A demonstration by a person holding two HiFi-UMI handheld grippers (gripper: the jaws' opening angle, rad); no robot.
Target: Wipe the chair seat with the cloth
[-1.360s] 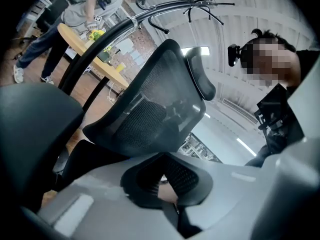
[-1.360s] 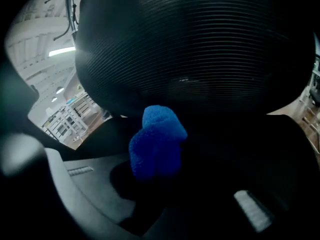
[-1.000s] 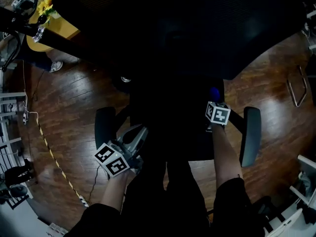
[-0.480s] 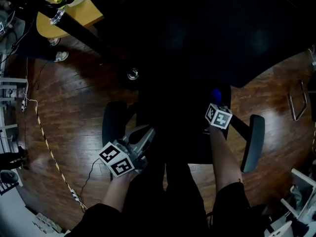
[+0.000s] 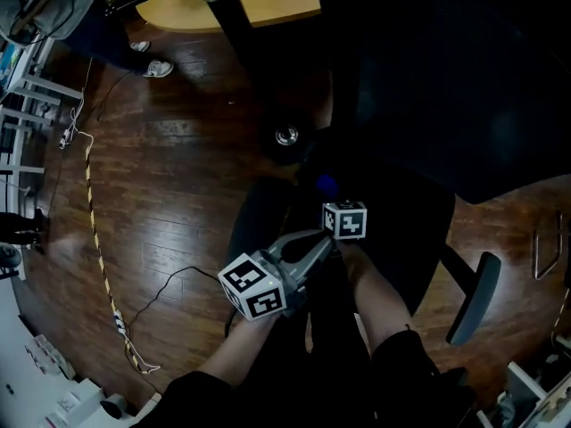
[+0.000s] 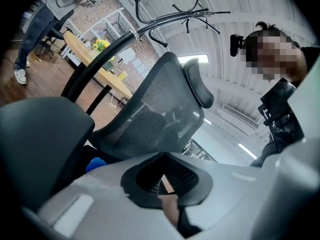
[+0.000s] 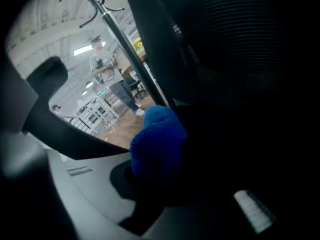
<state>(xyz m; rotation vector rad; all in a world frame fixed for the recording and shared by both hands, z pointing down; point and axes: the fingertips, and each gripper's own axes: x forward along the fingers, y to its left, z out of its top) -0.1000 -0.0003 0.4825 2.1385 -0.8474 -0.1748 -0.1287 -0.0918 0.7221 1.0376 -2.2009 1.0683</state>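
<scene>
The black chair seat [image 5: 406,217] fills the middle of the head view, very dark. My right gripper [image 5: 328,196] is shut on a bunched blue cloth [image 5: 326,184], which it holds down at the seat's left side, close to the left armrest [image 5: 252,217]. In the right gripper view the blue cloth [image 7: 157,139] bulges out between the grey jaws against the dark seat. My left gripper [image 5: 330,239] hovers just behind the right one, jaws together and holding nothing. In the left gripper view its tips [image 6: 165,155] meet, and the cloth [image 6: 95,163] peeks out low at the left.
The mesh chair back [image 6: 155,114] rises ahead of the left gripper. The right armrest [image 5: 473,283] juts out at the lower right. A chair caster [image 5: 286,135], a black pole and a wooden table [image 5: 259,3] stand beyond the seat. A cable [image 5: 94,239] runs over the wooden floor.
My right gripper has carried the cloth across the seat from near the right armrest to the left side. The left gripper has moved in beside it. The head view has swung.
</scene>
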